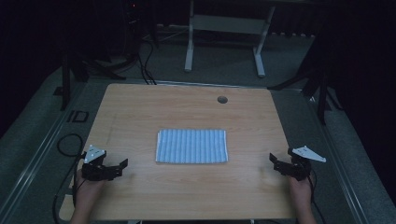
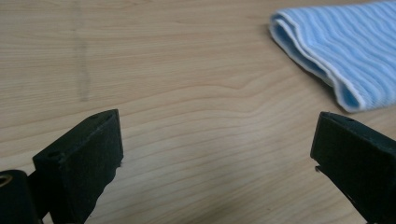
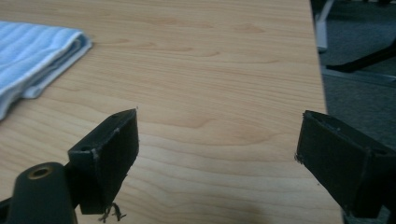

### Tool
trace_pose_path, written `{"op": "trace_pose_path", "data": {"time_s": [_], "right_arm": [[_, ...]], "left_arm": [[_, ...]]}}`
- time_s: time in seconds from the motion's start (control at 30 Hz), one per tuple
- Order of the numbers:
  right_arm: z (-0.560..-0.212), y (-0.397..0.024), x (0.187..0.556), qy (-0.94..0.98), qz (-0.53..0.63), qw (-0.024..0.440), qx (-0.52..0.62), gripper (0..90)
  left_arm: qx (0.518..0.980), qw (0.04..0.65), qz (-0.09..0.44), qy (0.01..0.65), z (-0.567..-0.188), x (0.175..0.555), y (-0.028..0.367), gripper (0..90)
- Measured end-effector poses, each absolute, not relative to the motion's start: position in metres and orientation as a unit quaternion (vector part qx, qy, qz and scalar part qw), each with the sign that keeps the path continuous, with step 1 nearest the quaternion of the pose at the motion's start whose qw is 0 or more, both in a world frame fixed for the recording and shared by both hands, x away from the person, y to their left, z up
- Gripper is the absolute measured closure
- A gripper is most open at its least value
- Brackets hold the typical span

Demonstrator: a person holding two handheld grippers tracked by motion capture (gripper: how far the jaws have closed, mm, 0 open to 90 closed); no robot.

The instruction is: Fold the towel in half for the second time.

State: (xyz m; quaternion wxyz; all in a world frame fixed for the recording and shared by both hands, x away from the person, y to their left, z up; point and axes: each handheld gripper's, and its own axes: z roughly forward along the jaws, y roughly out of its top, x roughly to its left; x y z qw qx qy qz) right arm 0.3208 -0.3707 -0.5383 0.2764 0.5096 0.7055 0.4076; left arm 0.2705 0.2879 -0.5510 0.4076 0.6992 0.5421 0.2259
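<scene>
A folded light-blue striped towel (image 1: 192, 146) lies flat in the middle of the wooden table (image 1: 187, 107). My left gripper (image 1: 116, 168) rests near the table's front left, open, with nothing between its jaws. In the left gripper view the towel's folded corner (image 2: 341, 46) lies ahead and to the right of the open gripper (image 2: 217, 144). My right gripper (image 1: 276, 162) sits at the front right edge, open and empty. In the right gripper view the towel (image 3: 32, 56) is at the far left, apart from the gripper (image 3: 217, 140).
A round cable hole (image 1: 222, 100) sits near the table's far edge. Beyond the table stand a white desk frame (image 1: 224, 37) and dark stands on a grey floor. The table's right edge (image 3: 320, 70) runs close to my right gripper.
</scene>
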Motion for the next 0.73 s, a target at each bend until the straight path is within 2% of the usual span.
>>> {"op": "trace_pose_path", "data": {"time_s": [0.27,0.5,0.73], "right_arm": [[-0.539,-0.371,0.322,0.703,0.406,0.288,0.507,13.3],[-0.539,-0.373,0.322,0.692,0.405,0.297,0.518,13.7],[-0.539,-0.372,0.323,0.696,0.397,0.3,0.518,13.8]], "left_arm": [[0.645,0.396,0.283,0.589,-0.546,0.266,0.298,2.5],[0.601,0.404,0.313,0.615,-0.543,0.261,0.305,2.5],[0.608,0.404,0.309,0.61,-0.544,0.262,0.303,2.5]]}}
